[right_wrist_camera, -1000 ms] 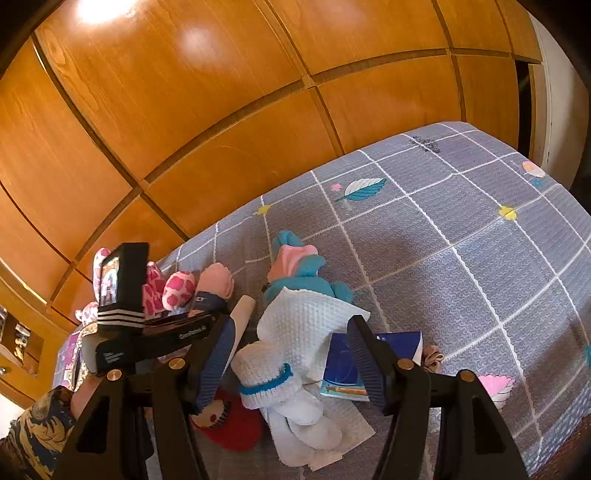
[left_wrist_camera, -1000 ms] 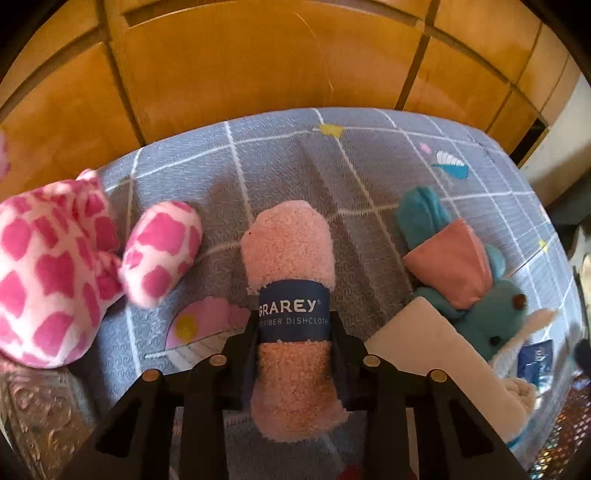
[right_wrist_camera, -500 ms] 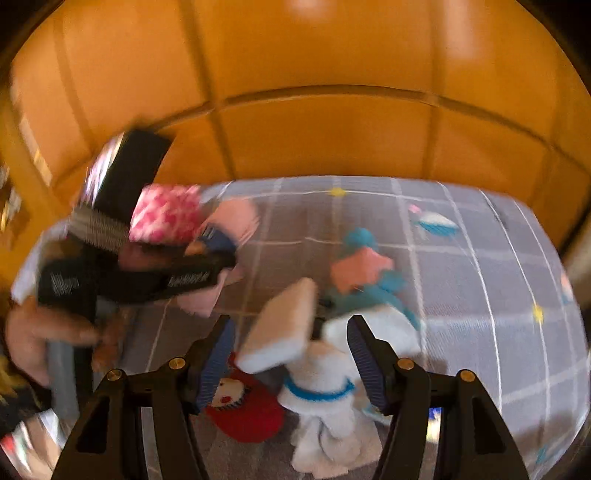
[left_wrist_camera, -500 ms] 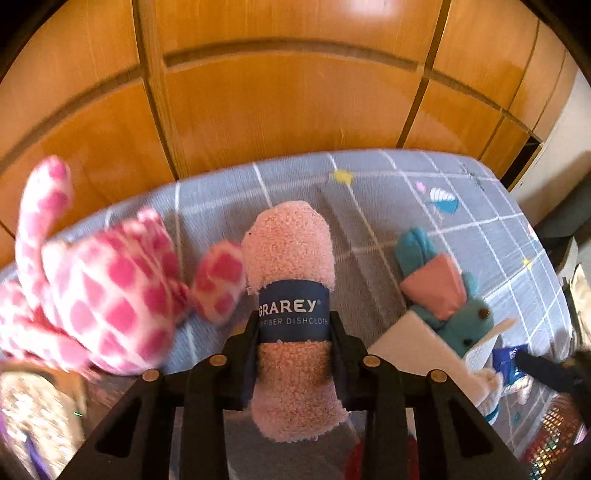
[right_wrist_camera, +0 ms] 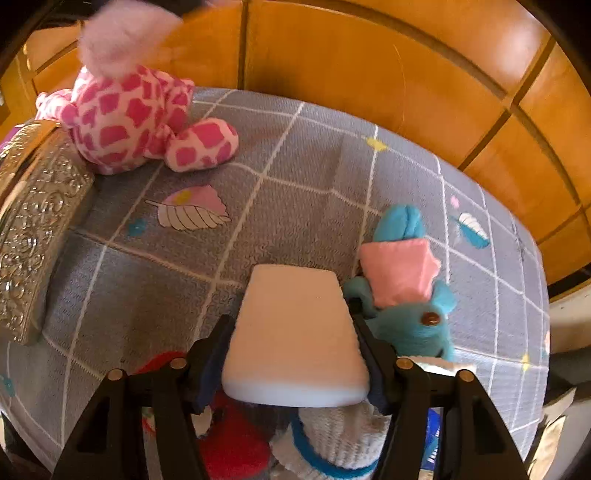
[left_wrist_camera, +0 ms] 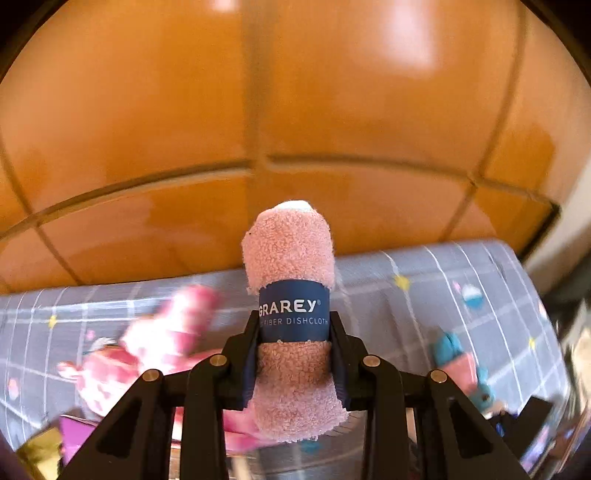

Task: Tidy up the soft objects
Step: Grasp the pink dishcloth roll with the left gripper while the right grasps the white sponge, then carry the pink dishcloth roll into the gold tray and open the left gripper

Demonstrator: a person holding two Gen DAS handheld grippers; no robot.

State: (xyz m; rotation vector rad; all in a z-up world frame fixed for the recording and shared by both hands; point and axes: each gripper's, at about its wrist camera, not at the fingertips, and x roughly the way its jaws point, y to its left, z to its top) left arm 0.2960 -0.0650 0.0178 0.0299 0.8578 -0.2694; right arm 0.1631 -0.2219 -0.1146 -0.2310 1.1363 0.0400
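Note:
My left gripper (left_wrist_camera: 293, 332) is shut on a rolled pink dishcloth (left_wrist_camera: 290, 258) with a blue paper band, held up above the grey checked mat (left_wrist_camera: 406, 306). Its blurred pink end shows at the top left of the right wrist view (right_wrist_camera: 122, 33). My right gripper (right_wrist_camera: 291, 332) is shut on a white sponge block (right_wrist_camera: 295, 332) just above the pile of soft things. A pink-and-white spotted plush (right_wrist_camera: 125, 118) lies at the mat's far left. A teal plush with a pink patch (right_wrist_camera: 402, 288) lies right of the sponge.
An embossed silver box (right_wrist_camera: 33, 229) stands at the left edge of the mat. A red plush (right_wrist_camera: 229, 443) and a white knitted sock with a blue stripe (right_wrist_camera: 340, 439) lie under my right gripper. Orange wooden panels (right_wrist_camera: 369, 66) rise behind the mat.
My left gripper has lifted the pink dishcloth up and tilted toward the wall. My right gripper has swung left and closed on the white sponge block.

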